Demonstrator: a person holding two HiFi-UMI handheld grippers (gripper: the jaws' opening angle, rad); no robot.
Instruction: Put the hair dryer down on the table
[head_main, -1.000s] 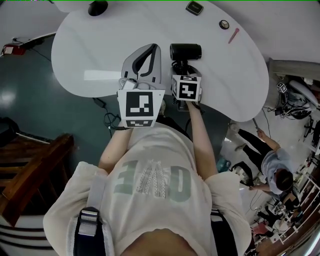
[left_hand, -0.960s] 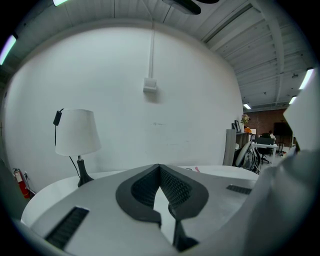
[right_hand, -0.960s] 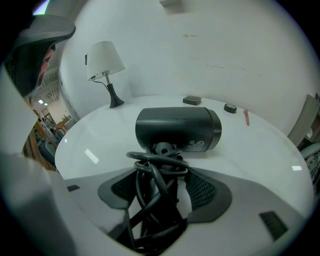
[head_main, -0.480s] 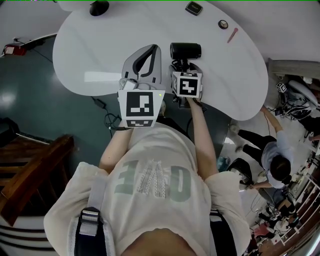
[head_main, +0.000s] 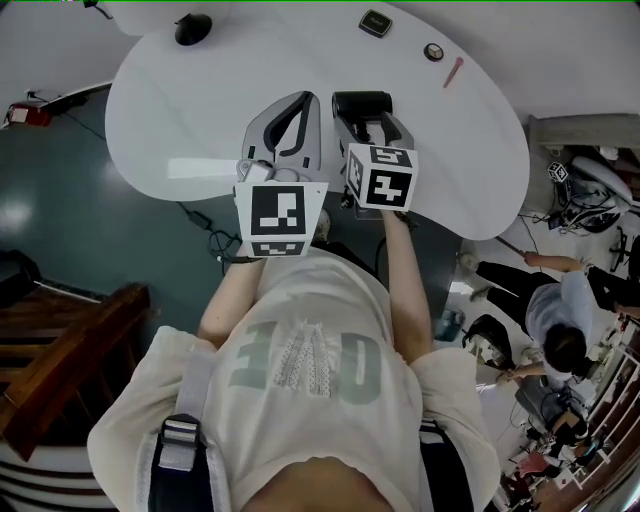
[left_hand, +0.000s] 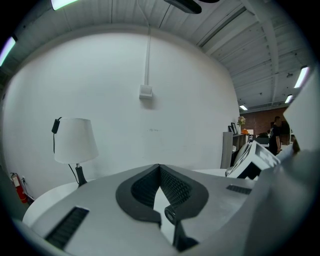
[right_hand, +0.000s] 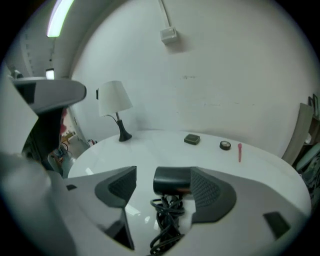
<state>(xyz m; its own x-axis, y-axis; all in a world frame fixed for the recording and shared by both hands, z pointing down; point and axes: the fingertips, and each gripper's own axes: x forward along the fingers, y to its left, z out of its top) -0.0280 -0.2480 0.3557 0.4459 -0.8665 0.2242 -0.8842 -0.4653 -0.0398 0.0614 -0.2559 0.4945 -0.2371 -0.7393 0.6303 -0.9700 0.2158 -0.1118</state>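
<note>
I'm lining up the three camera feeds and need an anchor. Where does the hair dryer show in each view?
Head view: the hair dryer lies upper centre on the white table.
Left gripper view: not in it.
Right gripper view: lower centre, between that view's open jaws.
Shared landmark: the lamp, on the left in both gripper views; its dark base sits top left in the head view.
</note>
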